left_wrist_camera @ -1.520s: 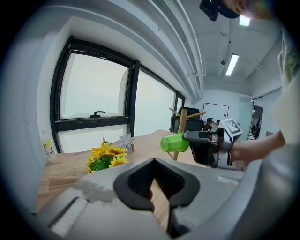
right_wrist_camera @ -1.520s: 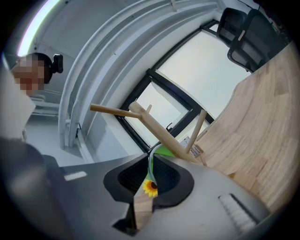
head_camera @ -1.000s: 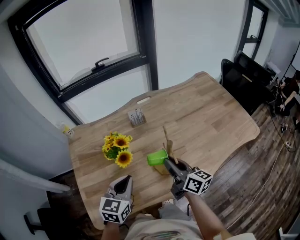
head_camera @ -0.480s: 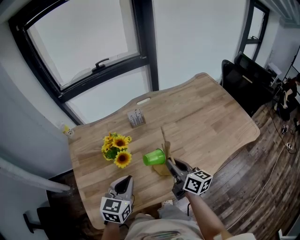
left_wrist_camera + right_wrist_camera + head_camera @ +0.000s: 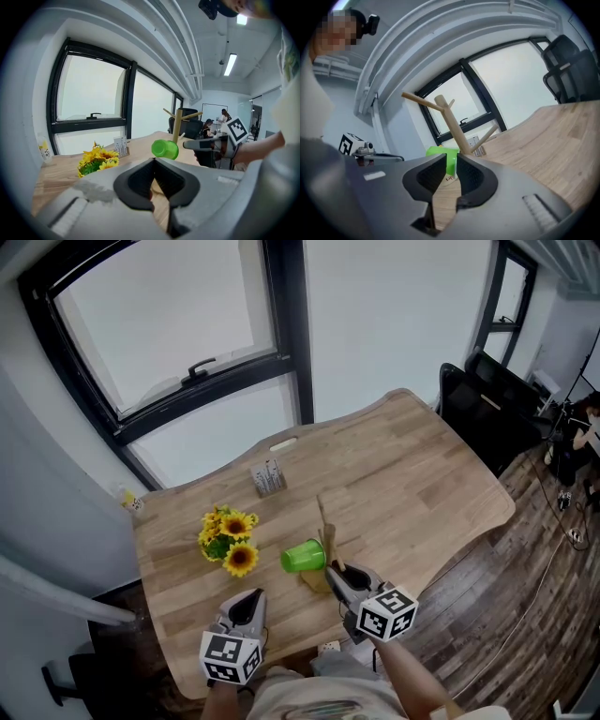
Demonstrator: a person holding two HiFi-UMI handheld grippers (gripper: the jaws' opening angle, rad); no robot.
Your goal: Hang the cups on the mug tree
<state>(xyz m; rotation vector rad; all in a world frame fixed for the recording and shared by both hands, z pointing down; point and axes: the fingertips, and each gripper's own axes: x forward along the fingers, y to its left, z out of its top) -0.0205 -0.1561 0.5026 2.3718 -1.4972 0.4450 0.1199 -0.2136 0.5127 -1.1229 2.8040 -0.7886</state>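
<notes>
**Q.** Head view: where is the cup?
**A.** The green cup [image 5: 303, 556] sits on its side against the wooden mug tree [image 5: 327, 538]. Both are near the front edge of the table [image 5: 422, 474], between the sunflowers [image 5: 228, 542] and the right gripper [image 5: 334, 571]. That gripper points at the cup from just beside it. The left gripper [image 5: 246, 602] is well apart, nearer the person.

**Q.** Left gripper view: what do its jaws show?
**A.** They meet at the tips, with nothing in them. Beyond them the cup appears to hang beside the tree's trunk. The right gripper's nose is close on the trunk's other side.

**Q.** Right gripper view: are the jaws on the cup?
**A.** No. They stand a narrow gap apart and have just been opening. The cup shows through the gap, just past the tips, and neither pad presses it.

**Q.** How will the cup handle?
**A.** It looks like plastic, so probably light, stiff, smooth and not fragile. It may slip between the pads or swing on a peg. The best hold is probably across the wall near the rim, which leaves the handle free.

**Q.** What stays unclear?
**A.** The cup body hides its handle and the peg under it in every view, so whether it is fully seated cannot be told. In the head view the right gripper covers part of the tree's base. No second cup is in view.
</notes>
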